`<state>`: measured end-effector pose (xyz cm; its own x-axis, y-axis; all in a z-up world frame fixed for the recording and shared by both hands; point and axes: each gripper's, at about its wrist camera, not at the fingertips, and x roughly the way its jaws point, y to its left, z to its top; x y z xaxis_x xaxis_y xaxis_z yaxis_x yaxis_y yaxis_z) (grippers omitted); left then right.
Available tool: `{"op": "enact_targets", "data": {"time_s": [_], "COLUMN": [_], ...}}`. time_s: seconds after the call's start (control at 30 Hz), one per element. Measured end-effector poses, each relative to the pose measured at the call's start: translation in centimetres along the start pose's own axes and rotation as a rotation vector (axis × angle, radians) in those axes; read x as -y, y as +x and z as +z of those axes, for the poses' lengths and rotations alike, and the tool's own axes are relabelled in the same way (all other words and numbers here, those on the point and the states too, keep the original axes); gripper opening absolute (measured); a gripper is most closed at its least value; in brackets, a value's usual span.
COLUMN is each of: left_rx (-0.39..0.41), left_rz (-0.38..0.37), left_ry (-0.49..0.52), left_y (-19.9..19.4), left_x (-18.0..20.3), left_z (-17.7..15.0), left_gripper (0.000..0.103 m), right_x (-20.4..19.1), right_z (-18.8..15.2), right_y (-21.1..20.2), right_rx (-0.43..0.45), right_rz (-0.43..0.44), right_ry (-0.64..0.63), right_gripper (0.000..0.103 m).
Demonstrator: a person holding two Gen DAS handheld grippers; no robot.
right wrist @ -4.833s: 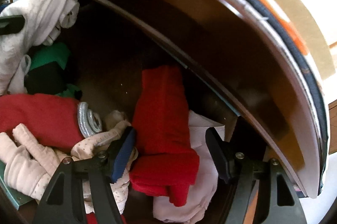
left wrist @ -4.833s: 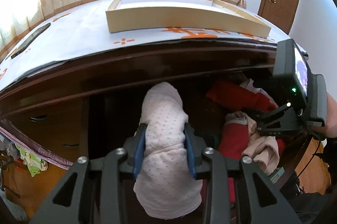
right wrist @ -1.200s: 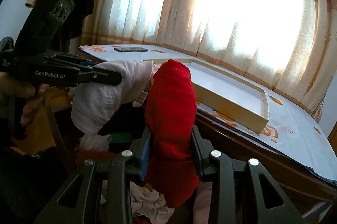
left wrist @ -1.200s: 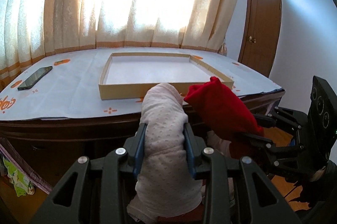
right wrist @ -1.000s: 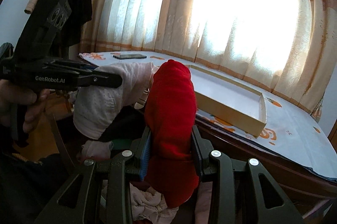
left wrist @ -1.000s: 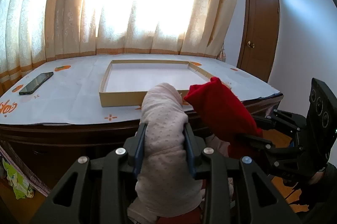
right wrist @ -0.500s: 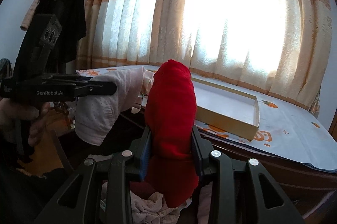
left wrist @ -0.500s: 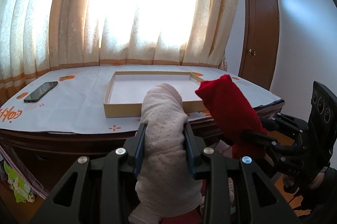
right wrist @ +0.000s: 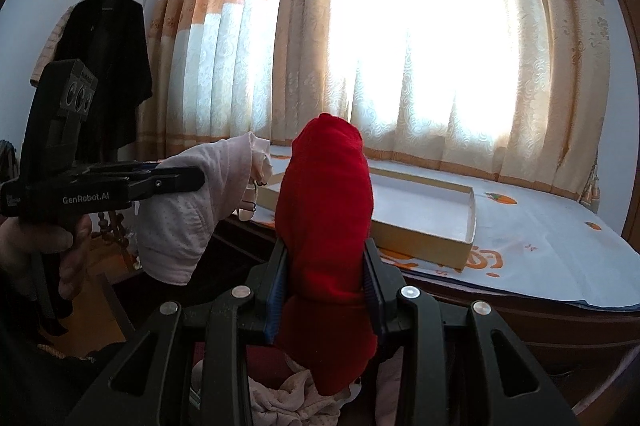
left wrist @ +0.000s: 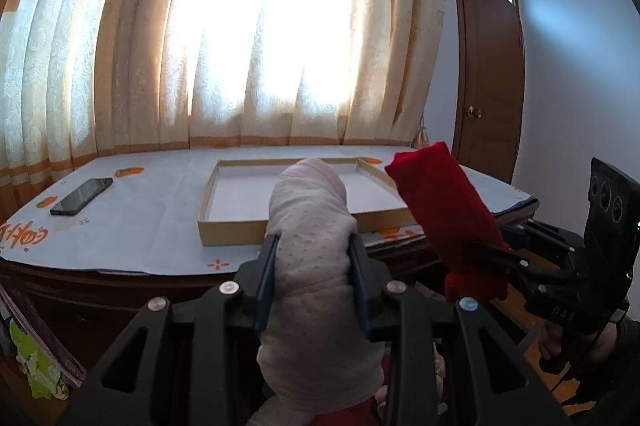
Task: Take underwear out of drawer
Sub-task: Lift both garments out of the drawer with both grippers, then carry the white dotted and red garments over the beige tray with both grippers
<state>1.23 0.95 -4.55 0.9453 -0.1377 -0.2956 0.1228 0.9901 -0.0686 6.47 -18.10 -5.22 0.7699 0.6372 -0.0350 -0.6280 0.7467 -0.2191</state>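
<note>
My left gripper (left wrist: 314, 258) is shut on a pale pink dotted underwear (left wrist: 312, 226), held upright above the table's front edge. It also shows in the right wrist view (right wrist: 192, 210), hanging from the left gripper (right wrist: 192, 180). My right gripper (right wrist: 324, 266) is shut on a red underwear (right wrist: 326, 210), raised beside the pink one. The red underwear also shows in the left wrist view (left wrist: 444, 210), to the right. More clothes (right wrist: 288, 402) lie in the drawer below; the drawer itself is mostly hidden.
A shallow cardboard tray (left wrist: 236, 230) lies on the paper-covered wooden table (left wrist: 120, 222). A black phone (left wrist: 82, 196) lies at the table's left. Curtains (left wrist: 240, 46) hang behind. A door (left wrist: 488, 86) is at right, a dark coat (right wrist: 108, 74) hangs at left.
Both grippers have risen further above the drawer with their underwear, so the tabletop and tray now sit lower in view. Grips are unchanged.
</note>
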Motion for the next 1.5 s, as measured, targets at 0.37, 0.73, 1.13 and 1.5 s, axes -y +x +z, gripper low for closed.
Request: {"op": "enact_targets", "data": {"time_s": [0.37, 0.73, 1.13, 1.5], "left_rx": [0.066, 0.078, 0.053, 0.030], "left_rz": [0.006, 0.008, -0.019, -0.070], "left_ry": [0.019, 0.025, 0.031, 0.066], "left_y": [-1.0, -1.1, 0.7, 4.1], "left_x": [0.1, 0.1, 0.4, 1.7], "left_z": [0.3, 0.5, 3.2, 6.7], "left_gripper": [0.032, 0.032, 0.032, 0.032], "right_x": [0.0, 0.0, 1.5, 4.3], "right_z": [0.3, 0.4, 2.4, 4.2], "right_y": [-1.0, -0.9, -0.5, 0.9], "right_rx": [0.070, 0.079, 0.074, 0.031], "right_rz": [-0.009, -0.005, -0.003, -0.017], "right_ry": [0.010, 0.009, 0.062, 0.137], "right_gripper": [0.037, 0.037, 0.037, 0.037]}}
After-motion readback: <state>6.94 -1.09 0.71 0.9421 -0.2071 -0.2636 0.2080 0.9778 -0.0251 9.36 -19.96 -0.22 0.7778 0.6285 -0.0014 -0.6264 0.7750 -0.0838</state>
